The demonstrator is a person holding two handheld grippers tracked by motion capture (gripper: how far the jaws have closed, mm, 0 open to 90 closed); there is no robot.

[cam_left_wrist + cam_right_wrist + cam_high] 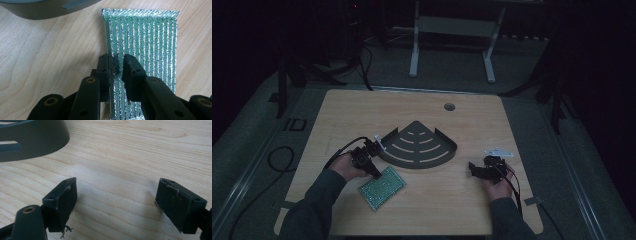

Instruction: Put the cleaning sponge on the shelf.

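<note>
Sleeves are entering the high view from the near edge of the tabletop (pixel 437 212), each hand carrying a claw. The left claw (pixel 375 173) is pointing down at the near-left end of a green, glittering scouring pad (pixel 383 186), which is lying flat on the wood just in front of the person's left hand.

In the left gripper view, the left claw (pixel 116 65) is standing with its jaws a little apart and a narrow strip of the pad (pixel 147 37) showing in the gap. They are straddling the pad near its left edge, and I am reading them as not pressing on it.

The pad's long axis is running straight away from this claw, in line with the jaws, toward the dark metal corner shelf (pixel 37 10). Any fresh grip would be a matter of closing in place, not reaching.

The right claw (pixel 474 168) is resting well apart from the pad, on the right side. Its jaws are standing wide, with nothing but bare wood between them (pixel 116 195). The left hand is therefore clearly the nearer one.

Farther back, the corner shelf (pixel 418 145) is sitting mid-table, just beyond the pad. A small pale metal piece (pixel 498 151) is lying beyond the right hand.
</note>
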